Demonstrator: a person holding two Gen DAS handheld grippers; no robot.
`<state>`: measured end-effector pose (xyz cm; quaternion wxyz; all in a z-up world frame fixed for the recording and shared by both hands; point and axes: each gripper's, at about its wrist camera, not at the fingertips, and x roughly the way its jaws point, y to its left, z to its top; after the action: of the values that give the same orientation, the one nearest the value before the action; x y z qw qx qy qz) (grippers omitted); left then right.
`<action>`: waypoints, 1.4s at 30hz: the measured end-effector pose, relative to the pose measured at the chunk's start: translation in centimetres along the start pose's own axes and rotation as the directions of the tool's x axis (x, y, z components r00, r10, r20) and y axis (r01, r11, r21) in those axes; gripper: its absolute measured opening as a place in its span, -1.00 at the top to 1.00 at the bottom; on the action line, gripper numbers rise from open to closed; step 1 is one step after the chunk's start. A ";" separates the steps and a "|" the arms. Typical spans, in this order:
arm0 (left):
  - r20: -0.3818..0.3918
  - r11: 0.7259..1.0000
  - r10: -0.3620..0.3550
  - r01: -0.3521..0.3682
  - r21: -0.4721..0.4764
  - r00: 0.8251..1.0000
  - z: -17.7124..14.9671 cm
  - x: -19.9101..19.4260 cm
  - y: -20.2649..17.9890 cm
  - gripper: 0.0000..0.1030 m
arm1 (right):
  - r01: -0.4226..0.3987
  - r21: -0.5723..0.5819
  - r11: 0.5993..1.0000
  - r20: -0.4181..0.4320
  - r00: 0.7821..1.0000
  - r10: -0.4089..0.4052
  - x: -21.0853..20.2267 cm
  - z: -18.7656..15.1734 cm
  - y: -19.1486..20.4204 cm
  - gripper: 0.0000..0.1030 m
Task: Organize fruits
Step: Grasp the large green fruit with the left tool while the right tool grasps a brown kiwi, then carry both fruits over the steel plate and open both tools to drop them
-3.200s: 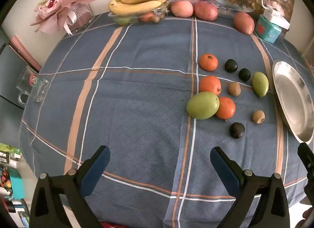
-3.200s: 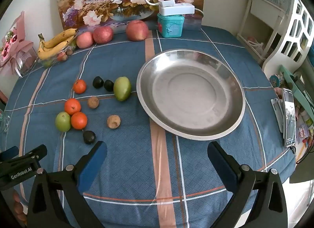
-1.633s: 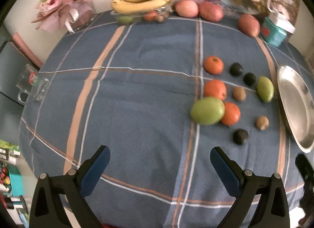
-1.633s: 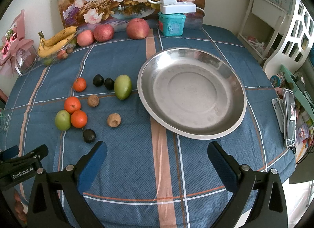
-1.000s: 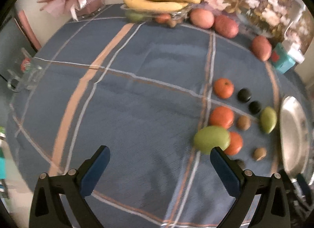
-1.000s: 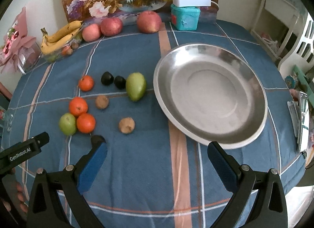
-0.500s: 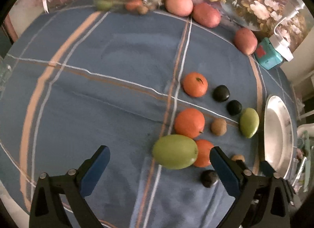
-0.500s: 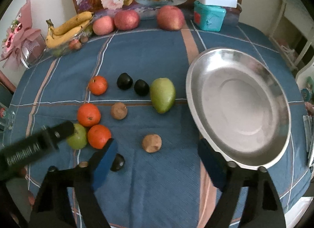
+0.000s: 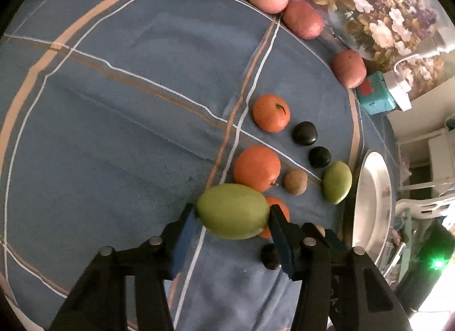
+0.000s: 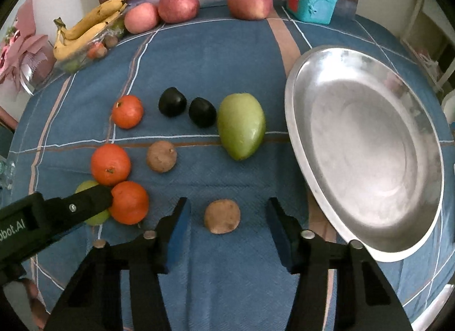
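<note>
Left gripper (image 9: 231,214) pinches the large oval green mango (image 9: 232,211) on the blue plaid surface (image 9: 113,131), needing a firm, level lift toward the round steel plate (image 10: 366,154), while right gripper (image 10: 226,224), spread, straddles a small brown kiwi (image 10: 222,216).

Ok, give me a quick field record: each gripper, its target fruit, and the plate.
left gripper: closed around green mango, fingers at both ends
right gripper: open, straddling brown kiwi, not touching
steel plate: holds no fruit
second green mango: on the cloth beside plate
oranges on cloth: three
</note>
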<state>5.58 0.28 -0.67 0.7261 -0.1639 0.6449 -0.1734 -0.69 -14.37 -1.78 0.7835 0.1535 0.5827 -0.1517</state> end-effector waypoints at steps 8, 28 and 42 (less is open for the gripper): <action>0.067 0.999 -0.013 0.015 -0.037 0.998 1.0 -4.5 3.0 -0.06 | -0.041 0.028 0.999 0.004 0.999 0.041 -0.3 -0.2 -0.1 0.48; 0.186 0.963 -0.090 0.038 0.266 0.978 -1.4 -2.0 -5.7 -0.06 | 0.080 0.318 0.945 0.168 0.976 -0.140 -6.1 0.4 -8.7 0.48; 0.084 0.858 -0.115 0.056 0.511 0.990 -4.4 4.4 -16.8 -0.08 | 0.196 0.533 0.823 0.071 0.959 -0.274 -5.1 -1.5 -17.6 0.48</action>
<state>1.03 -16.74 2.76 0.7701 -0.0055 0.5269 -0.3595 -10.73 -29.45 1.63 0.7278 0.2753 0.4758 -0.4100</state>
